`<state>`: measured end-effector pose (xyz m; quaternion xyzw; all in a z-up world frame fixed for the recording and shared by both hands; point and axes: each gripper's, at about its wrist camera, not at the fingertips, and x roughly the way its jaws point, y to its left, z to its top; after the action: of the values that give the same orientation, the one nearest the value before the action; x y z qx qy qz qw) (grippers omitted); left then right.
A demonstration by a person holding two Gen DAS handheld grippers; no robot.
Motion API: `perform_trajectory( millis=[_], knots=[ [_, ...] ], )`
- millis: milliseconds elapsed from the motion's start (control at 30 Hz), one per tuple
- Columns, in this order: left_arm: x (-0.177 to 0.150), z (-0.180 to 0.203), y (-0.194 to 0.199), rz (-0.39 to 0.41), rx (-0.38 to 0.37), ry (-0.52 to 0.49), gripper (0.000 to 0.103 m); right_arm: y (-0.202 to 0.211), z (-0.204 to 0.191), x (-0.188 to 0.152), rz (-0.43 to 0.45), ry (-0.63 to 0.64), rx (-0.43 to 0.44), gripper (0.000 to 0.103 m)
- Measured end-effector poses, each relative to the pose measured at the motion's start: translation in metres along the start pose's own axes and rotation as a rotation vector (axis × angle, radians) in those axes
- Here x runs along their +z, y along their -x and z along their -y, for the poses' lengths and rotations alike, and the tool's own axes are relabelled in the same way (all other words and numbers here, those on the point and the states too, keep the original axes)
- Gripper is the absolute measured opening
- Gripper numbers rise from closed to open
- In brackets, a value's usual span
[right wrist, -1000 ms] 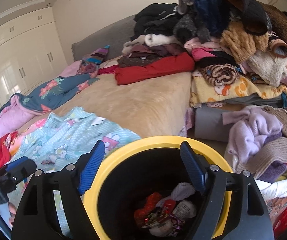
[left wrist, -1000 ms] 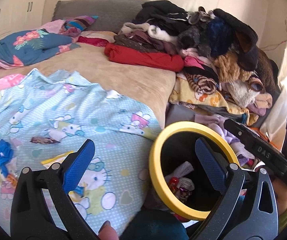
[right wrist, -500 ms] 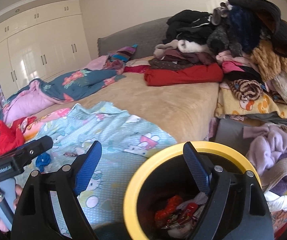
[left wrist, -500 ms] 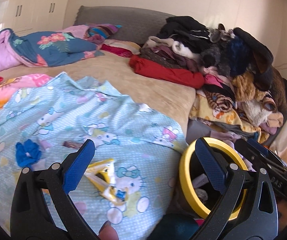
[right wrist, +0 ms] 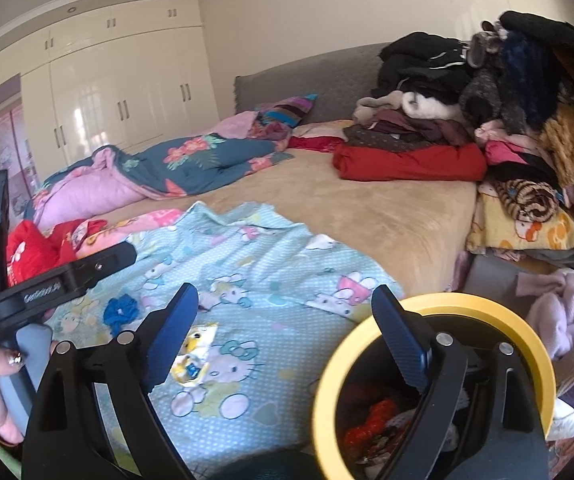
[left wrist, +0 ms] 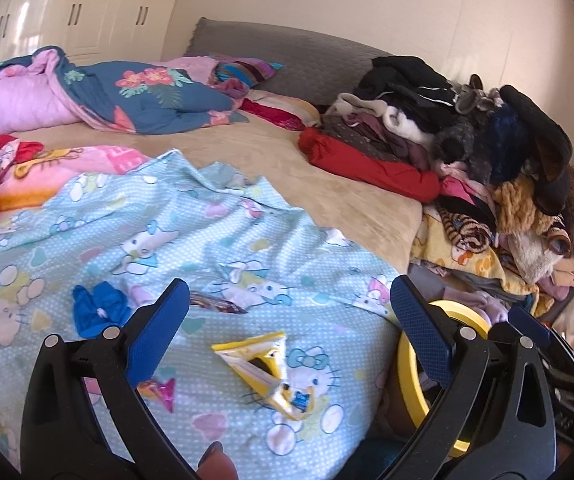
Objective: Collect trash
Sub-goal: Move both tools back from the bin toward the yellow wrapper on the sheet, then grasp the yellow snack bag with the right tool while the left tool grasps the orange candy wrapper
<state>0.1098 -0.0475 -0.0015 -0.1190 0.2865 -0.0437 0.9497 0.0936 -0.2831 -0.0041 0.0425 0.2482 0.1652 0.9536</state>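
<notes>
The left tool (left wrist: 287, 328) was wide open and held nothing. It hung over a blue sheet (left wrist: 215, 248) on the bed (left wrist: 327, 184). A yellow wrapper (left wrist: 263, 364) lay on the sheet between its fingers. A blue scrap (left wrist: 99, 308) lay to the left, and a dark wrapper (left wrist: 217, 304) sat just beyond. A small shiny bit (left wrist: 161, 390), maybe foil, lay by the left finger. The right tool (right wrist: 287, 332) was open and empty too. The bin (right wrist: 439, 308) stood by the bed with trash (right wrist: 371, 424) inside. Clothes (right wrist: 487, 120) were piled on the right.
</notes>
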Motion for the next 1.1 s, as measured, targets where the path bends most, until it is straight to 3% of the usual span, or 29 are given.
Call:
perform_trajectory(
  millis=[400,1100],
  knots=[
    [0.002,-0.037,0.001,-0.007,0.04,0.066,0.092,-0.022,-0.036,-0.014,-0.064,0.052,0.063,0.086],
    [-0.032,-0.13,-0.012,-0.163,0.117,0.254,0.092,-0.088,-0.073,-0.054,-0.254,0.08,0.121,0.086]
  ],
)
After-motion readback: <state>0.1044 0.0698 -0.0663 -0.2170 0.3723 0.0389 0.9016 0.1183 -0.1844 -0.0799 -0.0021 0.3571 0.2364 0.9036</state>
